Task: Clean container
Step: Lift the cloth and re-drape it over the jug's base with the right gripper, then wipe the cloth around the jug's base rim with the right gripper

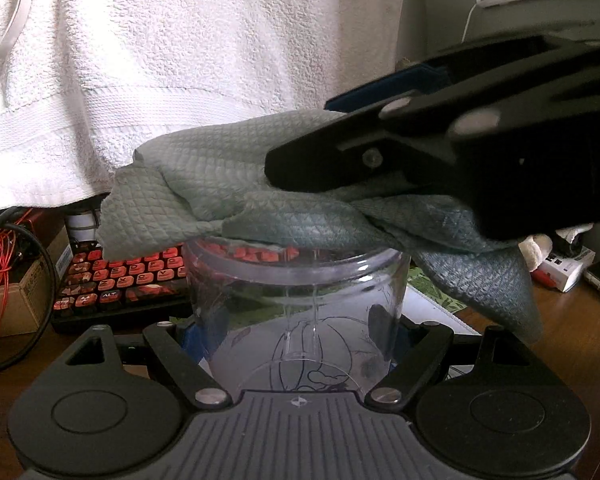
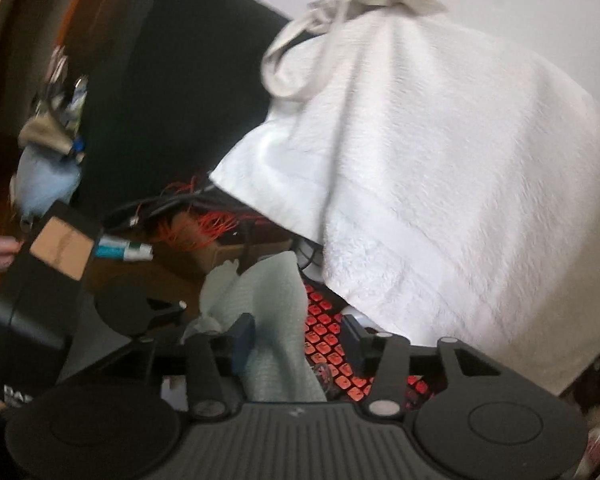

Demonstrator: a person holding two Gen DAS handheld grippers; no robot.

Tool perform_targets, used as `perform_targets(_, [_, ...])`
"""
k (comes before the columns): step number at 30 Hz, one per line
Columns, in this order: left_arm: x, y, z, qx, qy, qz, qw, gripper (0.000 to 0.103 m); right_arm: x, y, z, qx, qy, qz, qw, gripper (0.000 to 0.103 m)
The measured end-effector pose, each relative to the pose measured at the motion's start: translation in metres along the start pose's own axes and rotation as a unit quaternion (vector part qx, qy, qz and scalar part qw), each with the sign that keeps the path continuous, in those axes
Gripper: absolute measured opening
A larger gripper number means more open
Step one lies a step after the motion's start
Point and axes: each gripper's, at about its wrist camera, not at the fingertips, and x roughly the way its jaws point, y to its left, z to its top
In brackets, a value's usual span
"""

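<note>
A clear plastic container [image 1: 296,300] stands upright between my left gripper's [image 1: 296,320] two fingers, which are shut on its sides. A grey-green textured cloth [image 1: 228,196] lies over the container's rim and hangs off its right side. My right gripper [image 1: 340,148] comes in from the right above the container, with the cloth under it. In the right wrist view the cloth [image 2: 272,312] lies against the left finger of my right gripper [image 2: 296,340] while the right finger stands apart from it. The container is hidden in that view.
A keyboard with glowing red keys [image 1: 116,276] lies behind the container; it also shows in the right wrist view [image 2: 328,344]. A white towel [image 1: 180,60] hangs at the back. A cardboard box with orange wires [image 1: 4,288] is at the left. A printed sheet [image 1: 428,300] lies on the wooden table [image 1: 572,340].
</note>
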Motion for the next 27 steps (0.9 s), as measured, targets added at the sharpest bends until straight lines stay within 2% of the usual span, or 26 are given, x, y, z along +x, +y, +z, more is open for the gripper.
perform_targets(6, [0.001, 0.0, 0.0, 0.0, 0.0, 0.0, 1.0, 0.083, -0.016, -0.007, -0.013, 0.08, -0.051, 0.016, 0.995, 0.047])
perform_targets(9, [0.001, 0.0, 0.0, 0.0, 0.0, 0.0, 1.0, 0.083, -0.02, -0.005, -0.019, 0.111, -0.068, 0.02, 0.991, 0.043])
perform_targets(10, [0.001, 0.0, 0.0, 0.0, 0.0, 0.0, 1.0, 0.083, -0.02, -0.004, -0.021, 0.119, -0.069, 0.022, 0.99, 0.036])
perform_targets(14, [0.002, 0.0, 0.0, 0.0, 0.0, 0.0, 1.0, 0.083, -0.013, -0.004, -0.028, 0.15, -0.061, 0.013, 0.987, 0.023])
perform_targets(19, [0.002, 0.0, 0.0, 0.0, 0.0, 0.001, 1.0, 0.083, -0.006, -0.006, -0.032, 0.182, -0.052, 0.019, 0.982, 0.02])
perform_targets(27, [0.002, -0.001, 0.0, 0.003, 0.001, 0.003, 1.0, 0.083, -0.006, -0.006, -0.035, 0.19, -0.05, 0.024, 0.98, 0.019])
